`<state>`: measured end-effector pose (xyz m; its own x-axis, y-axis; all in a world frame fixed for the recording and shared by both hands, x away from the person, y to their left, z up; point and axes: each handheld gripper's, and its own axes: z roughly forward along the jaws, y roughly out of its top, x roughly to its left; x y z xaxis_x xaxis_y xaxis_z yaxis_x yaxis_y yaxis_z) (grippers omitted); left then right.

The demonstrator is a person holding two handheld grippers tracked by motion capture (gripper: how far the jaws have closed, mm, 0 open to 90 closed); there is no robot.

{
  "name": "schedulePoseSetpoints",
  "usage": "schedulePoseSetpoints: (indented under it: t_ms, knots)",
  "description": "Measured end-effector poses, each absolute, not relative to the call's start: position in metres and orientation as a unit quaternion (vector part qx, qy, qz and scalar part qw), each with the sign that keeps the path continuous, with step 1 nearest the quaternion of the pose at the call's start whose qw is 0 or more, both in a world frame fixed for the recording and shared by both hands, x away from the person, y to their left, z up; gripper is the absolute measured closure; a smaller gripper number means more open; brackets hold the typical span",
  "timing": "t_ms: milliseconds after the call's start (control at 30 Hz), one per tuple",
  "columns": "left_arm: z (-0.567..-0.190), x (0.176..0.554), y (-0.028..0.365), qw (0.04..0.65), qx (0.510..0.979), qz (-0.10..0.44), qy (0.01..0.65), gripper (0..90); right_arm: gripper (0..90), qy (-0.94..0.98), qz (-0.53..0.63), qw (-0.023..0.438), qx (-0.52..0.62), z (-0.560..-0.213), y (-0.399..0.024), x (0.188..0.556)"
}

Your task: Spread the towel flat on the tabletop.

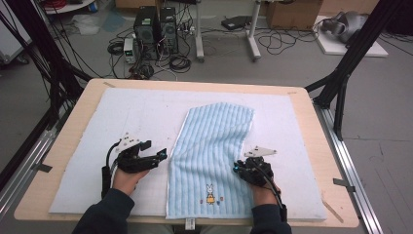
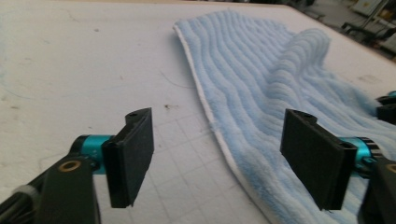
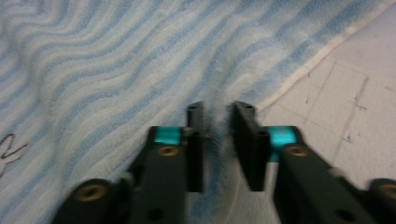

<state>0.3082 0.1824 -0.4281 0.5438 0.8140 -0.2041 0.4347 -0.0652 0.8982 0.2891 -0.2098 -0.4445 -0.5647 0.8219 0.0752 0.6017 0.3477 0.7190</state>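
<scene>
Open mat (image 1: pixel 136 117) left of towel (image 1: pixel 214 141); raised towel fold (image 2: pixel 303 51) ahead; bare strip right, toward table edge (image 1: pixel 311 126).

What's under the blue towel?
The towel lies on a white mat that covers the wooden table. The mat shows all around the towel; whatever lies beneath the towel itself is covered and cannot be seen.

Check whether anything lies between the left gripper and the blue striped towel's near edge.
Nothing visible does. The left gripper stands open over the white mat, and the light blue striped towel has its white-trimmed edge running between the jaws, unobstructed.
</scene>
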Motion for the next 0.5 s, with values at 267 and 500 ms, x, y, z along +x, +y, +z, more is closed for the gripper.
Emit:
schedulePoseSetpoints:
  t_ms: [267,500]
  knots:
    - [-0.428,0.313,0.182,0.521,0.704,0.178,0.449,21.4,84.5,0.814,0.360,0.159,0.428,-0.443,-0.228,0.267]
    - [-0.433,0.315,0.170,0.520,0.714,0.160,0.441,27.7,84.1,0.807,0.359,0.169,0.438,-0.444,-0.250,0.244]
